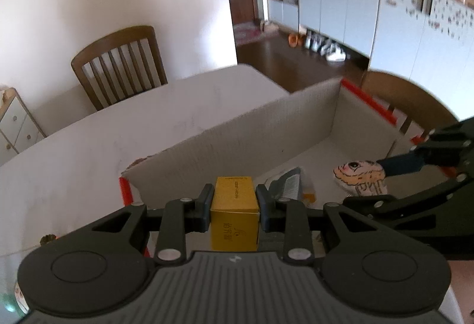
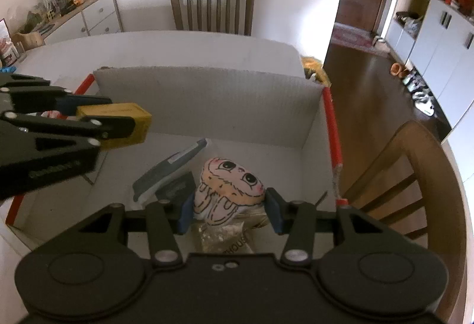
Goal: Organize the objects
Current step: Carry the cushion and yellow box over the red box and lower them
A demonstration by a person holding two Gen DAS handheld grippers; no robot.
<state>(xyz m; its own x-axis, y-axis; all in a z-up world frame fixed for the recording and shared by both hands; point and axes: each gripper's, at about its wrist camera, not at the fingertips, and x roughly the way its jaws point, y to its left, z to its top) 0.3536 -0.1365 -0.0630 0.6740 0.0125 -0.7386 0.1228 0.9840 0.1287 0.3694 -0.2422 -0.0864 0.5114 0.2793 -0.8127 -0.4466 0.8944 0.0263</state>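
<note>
My left gripper (image 1: 234, 202) is shut on a small yellow box (image 1: 234, 205), held over the near left part of an open cardboard box (image 1: 237, 143) with red tape on its corners. The same yellow box (image 2: 118, 122) shows at the left of the right wrist view, inside the left gripper (image 2: 118, 124). My right gripper (image 2: 228, 208) is shut on a soft pink bag with a cartoon face (image 2: 229, 189), above the cardboard box (image 2: 207, 98). That bag (image 1: 360, 175) appears at the right of the left wrist view, with the right gripper (image 1: 385, 172) on it.
Inside the box lie a dark grey packet (image 2: 169, 170) and a clear pouch (image 2: 225, 238). The box stands on a white table (image 1: 89, 152). Wooden chairs stand at the far side (image 2: 211, 4) and the right (image 2: 414, 175). A sideboard (image 2: 89, 12) with clutter is at the far left.
</note>
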